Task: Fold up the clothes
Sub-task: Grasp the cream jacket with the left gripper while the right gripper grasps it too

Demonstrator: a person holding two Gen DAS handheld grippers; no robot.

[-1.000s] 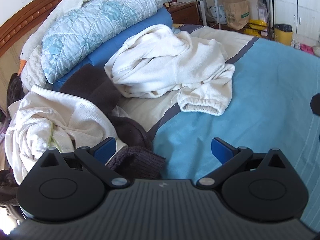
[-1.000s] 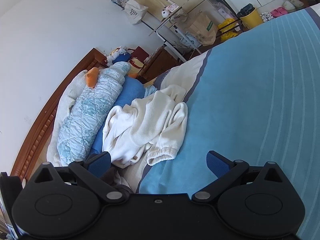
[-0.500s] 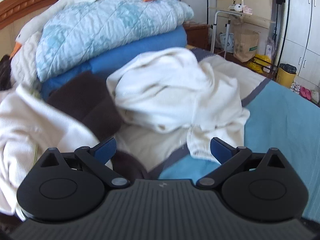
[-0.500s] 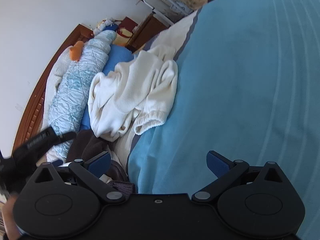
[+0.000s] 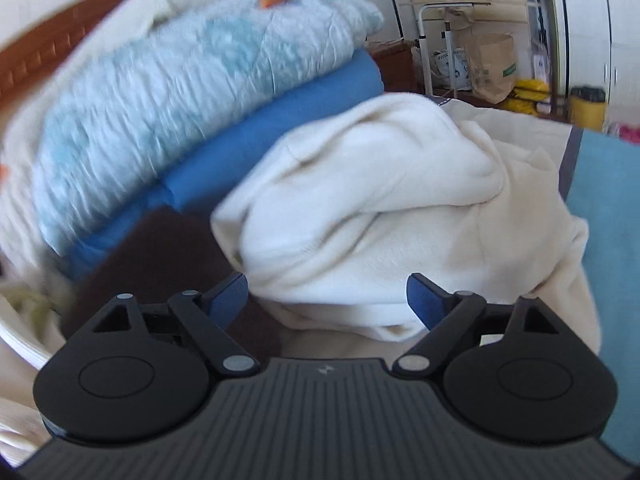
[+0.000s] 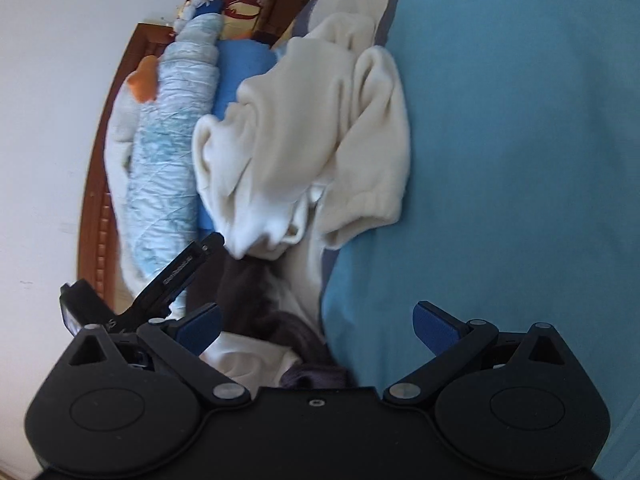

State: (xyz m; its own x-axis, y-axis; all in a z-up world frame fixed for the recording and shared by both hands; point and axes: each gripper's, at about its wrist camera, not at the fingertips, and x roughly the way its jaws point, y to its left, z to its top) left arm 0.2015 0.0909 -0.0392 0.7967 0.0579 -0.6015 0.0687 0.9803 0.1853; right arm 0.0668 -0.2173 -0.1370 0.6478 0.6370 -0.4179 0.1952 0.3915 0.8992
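Note:
A crumpled cream fleece garment (image 5: pixel 384 208) lies on the bed and fills the middle of the left wrist view; it also shows in the right wrist view (image 6: pixel 304 140). My left gripper (image 5: pixel 327 298) is open and empty, with the garment's near edge right in front of its fingers. In the right wrist view the left gripper (image 6: pixel 176 276) reaches toward the garment's lower left edge. My right gripper (image 6: pixel 316 324) is open and empty, farther back above a dark brown garment (image 6: pixel 256 300) and the blue sheet (image 6: pixel 520 160).
A folded light blue quilt (image 5: pixel 168 112) on a blue blanket (image 5: pixel 256 152) lies against the wooden headboard (image 6: pixel 100 200). Another white garment (image 5: pixel 24 320) lies at the left. A metal rack (image 5: pixel 444 40), a paper bag (image 5: pixel 492 68) and a yellow bin (image 5: pixel 586 108) stand beyond the bed.
My left gripper has moved forward and lower, up to the cream garment. My right gripper has tilted and moved closer to the pile. Both stay open.

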